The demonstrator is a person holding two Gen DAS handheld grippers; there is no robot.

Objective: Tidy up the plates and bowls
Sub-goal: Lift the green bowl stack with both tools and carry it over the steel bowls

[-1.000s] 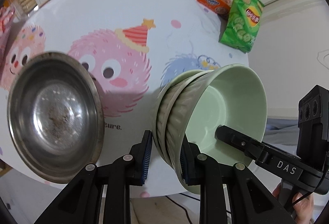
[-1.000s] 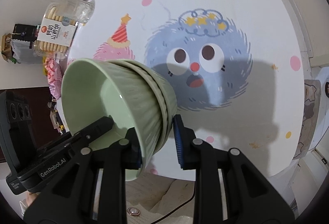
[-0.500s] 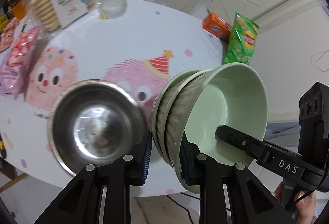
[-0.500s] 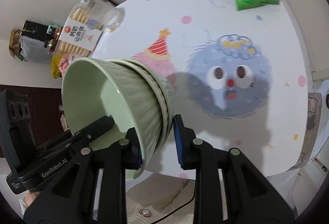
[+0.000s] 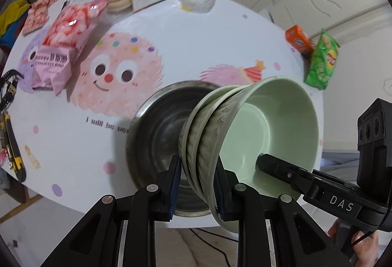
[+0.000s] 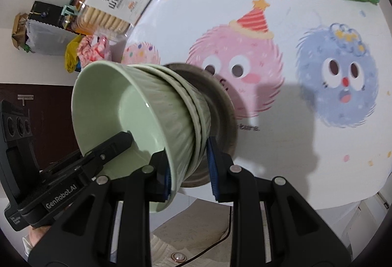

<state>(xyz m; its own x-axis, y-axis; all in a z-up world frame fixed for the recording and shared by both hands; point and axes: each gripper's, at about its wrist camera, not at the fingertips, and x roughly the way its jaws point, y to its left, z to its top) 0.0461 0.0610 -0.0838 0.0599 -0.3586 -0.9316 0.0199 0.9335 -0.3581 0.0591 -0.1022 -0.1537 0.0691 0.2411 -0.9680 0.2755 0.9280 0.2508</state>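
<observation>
Above the table [image 5: 196, 29], your left gripper [image 5: 197, 183] and right gripper [image 6: 187, 169] clamp the stacked green bowls [image 5: 245, 134]; uneven lowering could knock the steel bowl [image 5: 159, 124].

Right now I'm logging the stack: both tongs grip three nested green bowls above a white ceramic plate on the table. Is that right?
Not quite. Under the green bowls is a steel bowl, not a white ceramic plate; the left wrist view shows its dark metal inside. The rest holds: left tongs and right tongs grip the stack's rims.
</observation>
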